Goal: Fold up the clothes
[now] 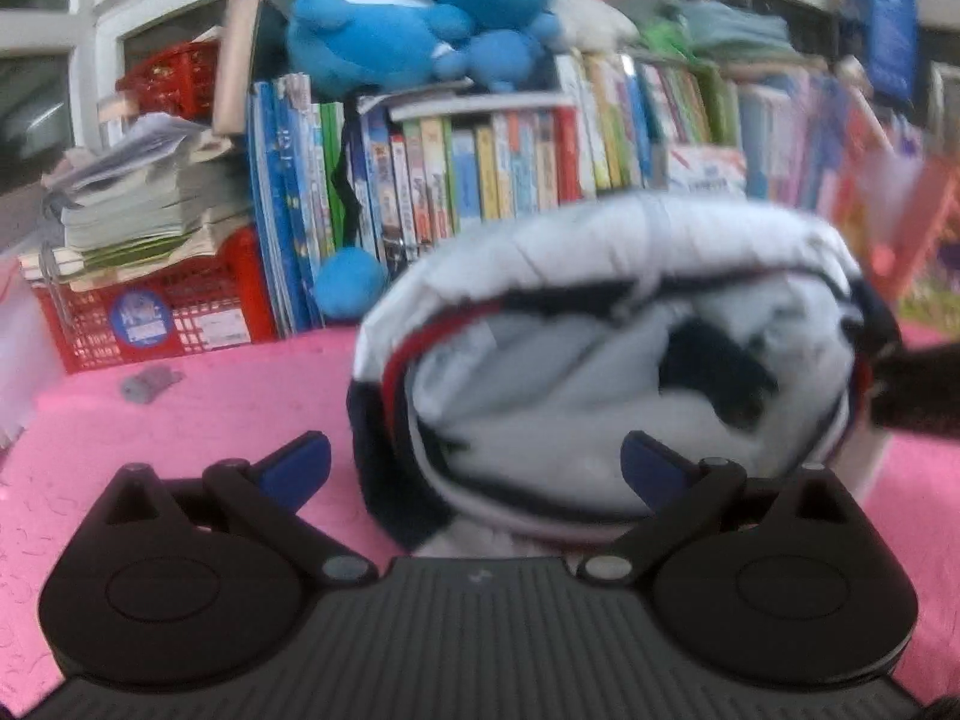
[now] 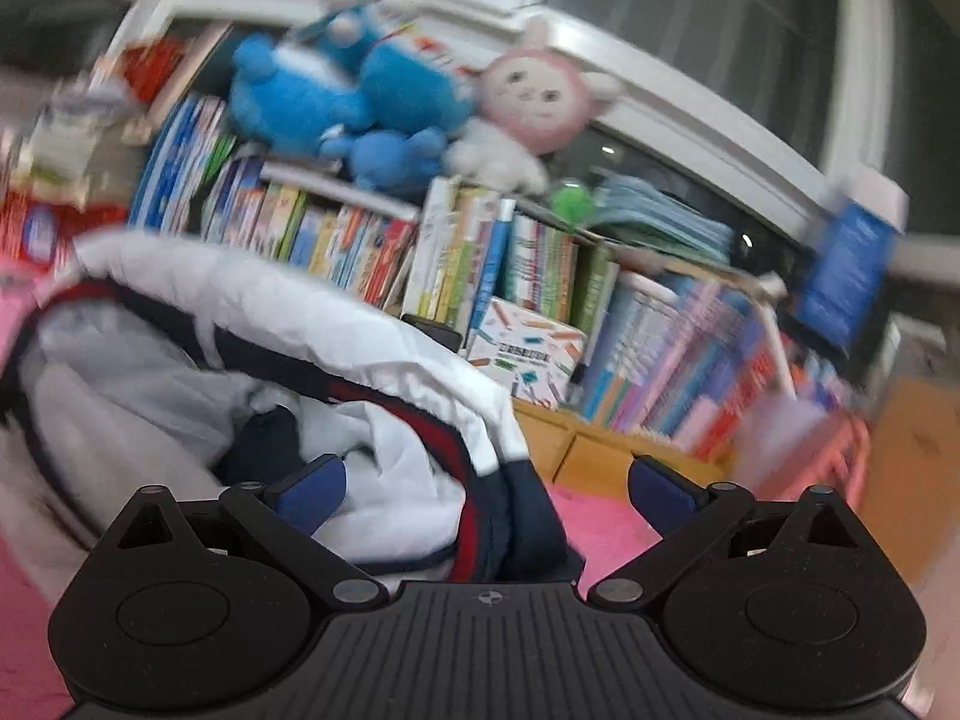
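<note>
Garment (image 1: 612,276): one white jacket-like piece with navy and red trim, bunched into a rounded heap with its opening facing the cameras; pale lining and a dark navy patch show inside. It lies on the pink cloth-covered table (image 1: 198,420), near the middle, in front of the row of books; both views are blurred, so finer detail of the fabric is not legible. Left gripper (image 1: 474,462): black body, blue-padded fingers (image 1: 297,468) spread wide, nothing pinched; the near lower edge of the garment sits between them, contact with the right pad cannot be told. Right gripper (image 2: 486,486): same build, blue fingers (image 2: 312,492) spread wide, nothing pinched; the navy and red hem of the garment (image 2: 336,324) lies between them toward the left finger, which overlaps the white fabric. In the left wrist view a dark object enters from the right edge beside the garment; what it is cannot be told. Small grey scrap (image 1: 150,383): on the table, left, well apart from the garment. Red plastic basket (image 1: 180,306): far left, stacked with papers and notebooks. Books (image 1: 480,168): upright row along the far edge, behind the garment. Blue plush toy (image 1: 414,12): lying on top of the books. Pink-and-white plush doll (image 2: 534,102): just right of the blue toy. White window frame (image 2: 690,120): behind all.
</note>
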Available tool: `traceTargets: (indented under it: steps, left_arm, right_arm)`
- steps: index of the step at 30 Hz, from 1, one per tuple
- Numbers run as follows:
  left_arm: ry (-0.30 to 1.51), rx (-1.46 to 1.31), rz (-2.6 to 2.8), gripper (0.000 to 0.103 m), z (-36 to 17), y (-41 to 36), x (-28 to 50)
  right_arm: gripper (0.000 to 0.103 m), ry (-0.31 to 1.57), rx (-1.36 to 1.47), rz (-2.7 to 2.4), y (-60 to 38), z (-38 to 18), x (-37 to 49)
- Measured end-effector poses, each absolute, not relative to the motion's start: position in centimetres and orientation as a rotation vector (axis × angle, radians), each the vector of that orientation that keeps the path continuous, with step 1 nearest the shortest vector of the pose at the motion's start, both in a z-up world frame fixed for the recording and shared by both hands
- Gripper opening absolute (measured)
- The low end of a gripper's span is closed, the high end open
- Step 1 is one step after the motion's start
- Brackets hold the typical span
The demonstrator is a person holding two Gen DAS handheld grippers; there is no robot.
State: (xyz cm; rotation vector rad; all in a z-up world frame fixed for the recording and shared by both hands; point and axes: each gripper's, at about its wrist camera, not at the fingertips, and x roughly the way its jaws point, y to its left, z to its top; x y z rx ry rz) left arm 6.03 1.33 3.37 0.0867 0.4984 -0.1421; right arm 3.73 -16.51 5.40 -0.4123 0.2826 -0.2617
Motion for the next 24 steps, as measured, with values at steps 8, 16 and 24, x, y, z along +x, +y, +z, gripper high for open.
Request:
traceTargets:
  steps: [8, 16, 24]
  left_arm:
    - [0.512, 0.069, -0.093, 0.103, 2.2, 2.5, 8.0]
    - [0.455, 0.141, -0.001, 0.103, 1.3, 2.2, 14.2]
    - [0.335, 0.072, 0.015, 0.103, 4.6, 4.2, 12.3]
  right_arm:
    - [0.103, 0.223, -0.815, -0.27, -13.3, 3.1, 13.5]
    - [0.087, 0.158, -0.41, -0.265, -18.1, 10.4, 12.0]
    - [0.092, 0.293, -0.329, -0.291, -23.2, 8.5, 9.4]
